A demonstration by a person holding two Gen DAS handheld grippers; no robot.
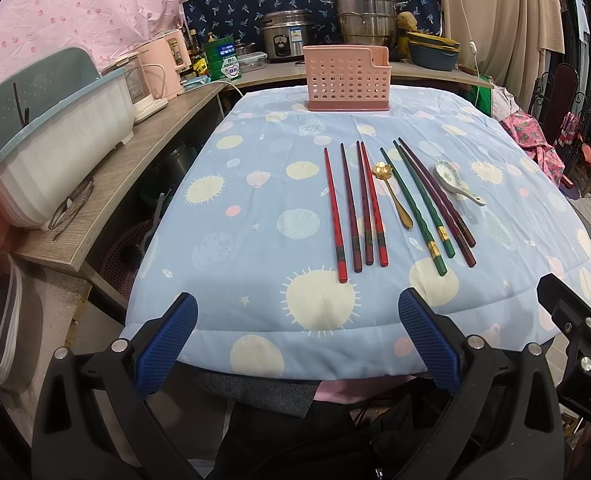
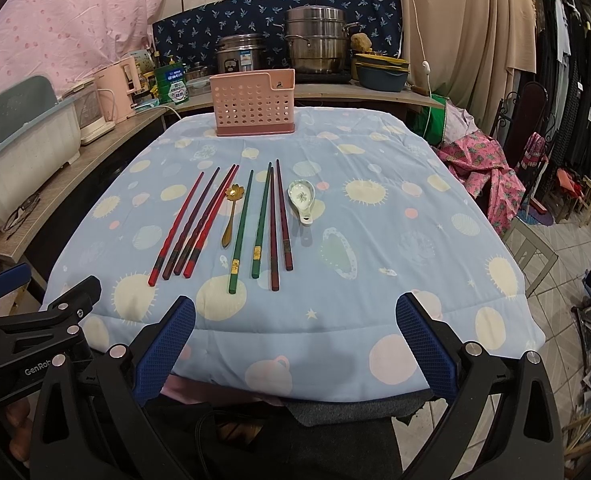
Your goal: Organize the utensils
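Both the left gripper [image 1: 297, 340] and right gripper [image 2: 295, 340] are hovering spread and empty; the chopsticks [image 2: 235, 228] are lying at twelve o'clock, long axes pointing toward the pink holder [image 2: 253, 104], nearer the right gripper.

Tiled floor [image 2: 551, 280], beige curtain [image 2: 467, 40], wooden counter [image 1: 107, 184]

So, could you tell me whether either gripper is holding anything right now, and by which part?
Nothing is held. The left gripper and right gripper are both open, short of the chopsticks.
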